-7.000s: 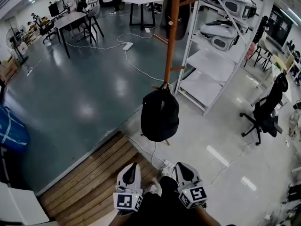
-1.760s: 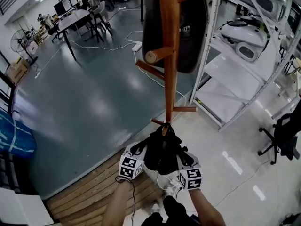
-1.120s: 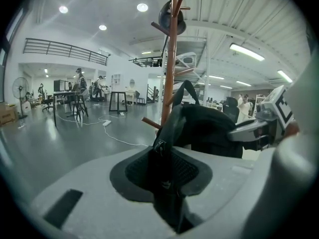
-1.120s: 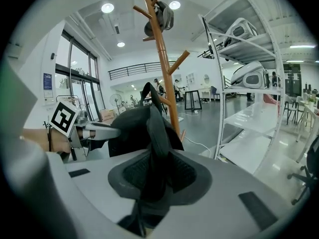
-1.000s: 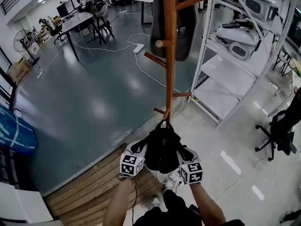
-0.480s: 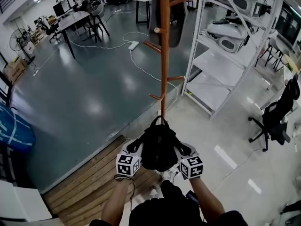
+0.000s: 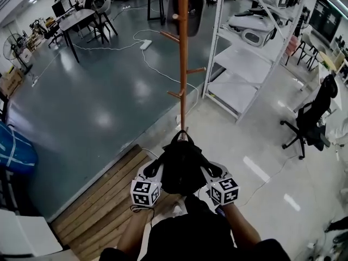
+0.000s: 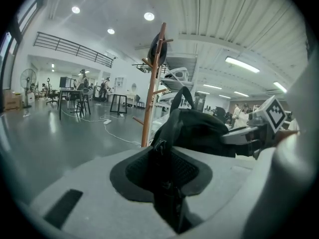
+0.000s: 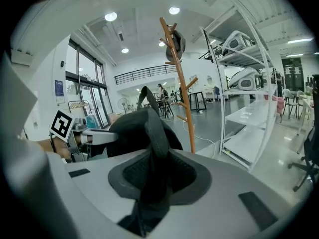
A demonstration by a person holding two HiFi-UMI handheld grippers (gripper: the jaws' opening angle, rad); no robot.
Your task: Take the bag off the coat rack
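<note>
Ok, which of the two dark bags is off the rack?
The backpack, gripped by its straps between the left gripper and right gripper, clear of the rack. The other bag hangs at the rack's top.

- Bright, even indoor light falls from round ceiling lamps and a strip light.
- The glossy grey floor carries soft white glare patches.
- The bag reads near-black, with little detail.
- Both gripper views are fisheye with dark, vignetted corners; the nearest surfaces look soft.
- Straight lines bow toward the head view's edges.
</note>
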